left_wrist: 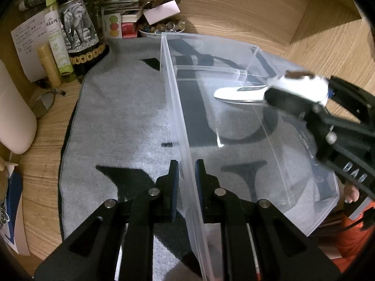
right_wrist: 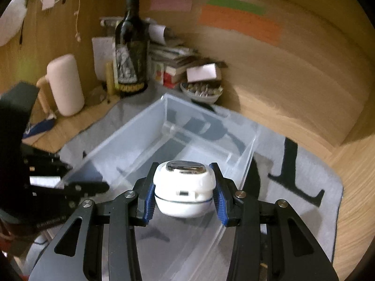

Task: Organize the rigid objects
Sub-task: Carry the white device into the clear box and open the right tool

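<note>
Counts: 1 clear plastic bin [left_wrist: 234,121], its near wall betw. the left gripper [left_wrist: 186,178] fingers. 1 white round gadget [right_wrist: 184,187] betw. the right gripper [right_wrist: 184,189] pads. 2 grippers total. 1 grey mat [left_wrist: 121,117] under both. Beyond the fingertips: 1 wine bottle [right_wrist: 131,49], 1 pink cylinder [right_wrist: 65,84], 1 small bowl [right_wrist: 201,92] of bits, approx. 3 sticky notes on the wall (blurry).

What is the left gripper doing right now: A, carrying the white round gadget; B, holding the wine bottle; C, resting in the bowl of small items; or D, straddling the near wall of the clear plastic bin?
D: the left gripper has its jaws on either side of the clear plastic bin wall, while the right gripper holds the white round gadget.
</note>
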The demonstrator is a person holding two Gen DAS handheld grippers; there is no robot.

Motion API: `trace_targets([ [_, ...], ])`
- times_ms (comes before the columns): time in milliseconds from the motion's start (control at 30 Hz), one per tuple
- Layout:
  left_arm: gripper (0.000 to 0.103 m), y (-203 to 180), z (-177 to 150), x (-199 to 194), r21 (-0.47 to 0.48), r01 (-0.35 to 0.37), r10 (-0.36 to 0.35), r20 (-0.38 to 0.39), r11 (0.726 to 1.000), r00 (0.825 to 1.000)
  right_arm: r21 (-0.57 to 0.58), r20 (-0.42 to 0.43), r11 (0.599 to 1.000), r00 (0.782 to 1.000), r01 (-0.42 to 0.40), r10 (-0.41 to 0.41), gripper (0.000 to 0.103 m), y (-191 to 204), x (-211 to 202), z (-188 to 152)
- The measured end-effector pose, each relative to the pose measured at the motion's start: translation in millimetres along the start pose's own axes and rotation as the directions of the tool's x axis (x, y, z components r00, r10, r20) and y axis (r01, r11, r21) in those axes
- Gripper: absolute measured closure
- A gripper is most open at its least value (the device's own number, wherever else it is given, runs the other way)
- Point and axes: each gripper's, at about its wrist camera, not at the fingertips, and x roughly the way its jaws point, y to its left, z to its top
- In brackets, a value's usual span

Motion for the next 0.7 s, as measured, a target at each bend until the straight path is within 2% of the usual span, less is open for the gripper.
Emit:
trace_targets([
  [233, 0.09, -2, -1, -1, 0.009, -0.011, 0.011, 0.008, 1.0, 1.0, -0.018, -0.103, 1.0, 0.994, -0.023, 0.021, 0.065, 6, 22, -5],
  [467, 0.09, -1, -1, -1, 0.011, -0.013, 0.013, 0.009, 1.0, 1.0, -0.018, -0.161, 0.999, 0.986, -0.04, 0.037, 0.064, 8, 31, -7],
  [567, 0.09, -1, -2, -1, 0.011, -0.016, 0.016, 0.009, 1.0, 1.0, -0.018, -0.153, 0.999, 0.988, -0.041, 0.038, 0.064, 8, 28, -9],
  [700, 0.09, -3, -2, -2, 0.013, -0.021, 0.021, 0.011, 1.0, 1.0, -0.014, -0.116, 0.999, 0.993, -0.029, 0.027, 0.052, 7, 19, -7],
])
